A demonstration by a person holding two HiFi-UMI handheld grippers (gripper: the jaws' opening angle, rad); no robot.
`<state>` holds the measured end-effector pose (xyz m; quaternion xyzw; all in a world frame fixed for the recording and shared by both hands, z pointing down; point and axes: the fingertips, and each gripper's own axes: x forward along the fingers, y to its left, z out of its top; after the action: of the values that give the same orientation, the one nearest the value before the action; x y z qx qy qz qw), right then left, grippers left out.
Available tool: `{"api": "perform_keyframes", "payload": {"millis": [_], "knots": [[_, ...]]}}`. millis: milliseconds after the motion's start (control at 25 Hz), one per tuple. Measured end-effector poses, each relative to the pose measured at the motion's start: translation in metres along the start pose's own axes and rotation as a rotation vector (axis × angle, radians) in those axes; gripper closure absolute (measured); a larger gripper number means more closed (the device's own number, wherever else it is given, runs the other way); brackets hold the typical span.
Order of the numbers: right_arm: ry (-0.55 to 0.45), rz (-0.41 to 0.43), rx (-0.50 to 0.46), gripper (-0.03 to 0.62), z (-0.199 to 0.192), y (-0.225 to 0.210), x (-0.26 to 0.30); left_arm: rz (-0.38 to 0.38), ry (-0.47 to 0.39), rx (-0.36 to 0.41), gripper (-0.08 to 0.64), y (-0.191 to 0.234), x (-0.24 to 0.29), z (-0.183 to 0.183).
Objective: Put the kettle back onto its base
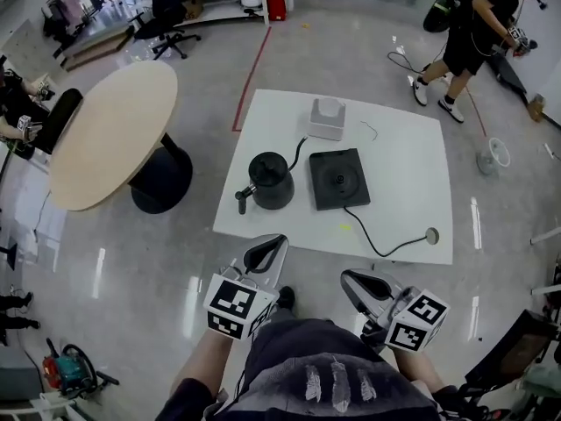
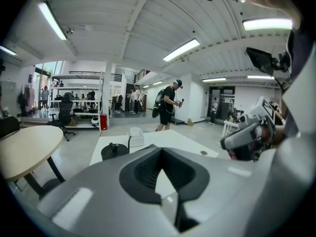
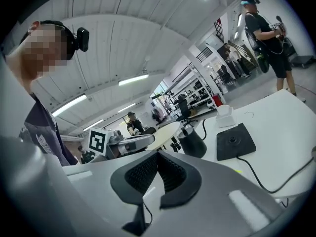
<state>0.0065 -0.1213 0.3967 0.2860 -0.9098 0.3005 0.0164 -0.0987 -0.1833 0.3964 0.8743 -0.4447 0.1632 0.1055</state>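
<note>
Glossy grey flooring runs through an open workshop, with a round beige table [image 1: 110, 134] at the left, well apart from the job. Nearer the middle, low in the head view, the left gripper [image 1: 270, 248] hangs short of the white table [image 1: 412, 209], its jaws pressed together on nothing, as its own view confirms. It is probably held back because no reach has begun. The marker cube [image 1: 232, 305] on it carries only a black-and-white square pattern, not writing. Beyond it the black kettle [image 1: 270, 181] stands upright on the white table, just left of its base and not touching it. Its handle [image 1: 241, 202] juts toward the near-left edge, which likely suits a grasp from the left side. A small white box [image 1: 327, 118] stands behind, toward the far edge and clear of any lifting path. The flat black base [image 1: 338, 179] lies bare with its centre stud showing, so the task is not yet done; the kettle needs lifting and setting down rightward onto that stud. The right gripper [image 1: 359, 281] is also closed and empty, short of the table, its cube [image 1: 419, 320] again showing a pattern only. The black cable [image 1: 386, 251] trails from the base to a small round fitting [image 1: 430, 234] by the near-right corner, presumably kept slack so the base stays put. I can read no brand or label on kettle or base; a tiny yellow mark [image 1: 344, 227] is too small to make out. A person [image 1: 473, 33] stands far right.
</note>
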Motion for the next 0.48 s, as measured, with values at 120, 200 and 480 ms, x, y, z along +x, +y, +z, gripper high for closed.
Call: {"api": "perform_keyframes", "payload": {"millis": [120,200,480], "knots": [[0.021,-0.022,-0.008,0.591,0.004,-0.003,0.016,0.029,0.006,-0.012,0.558,0.030,0.000,-0.007],[0.012,-0.046,0.004,0.591,0.008,-0.006,0.026,0.043,0.014,-0.010,0.558,0.051,-0.002,-0.010],[0.071,-0.064,0.006,0.591,0.006,0.000,0.077,0.064,0.024,-0.008,0.558,0.124,0.002,-0.008]]}}
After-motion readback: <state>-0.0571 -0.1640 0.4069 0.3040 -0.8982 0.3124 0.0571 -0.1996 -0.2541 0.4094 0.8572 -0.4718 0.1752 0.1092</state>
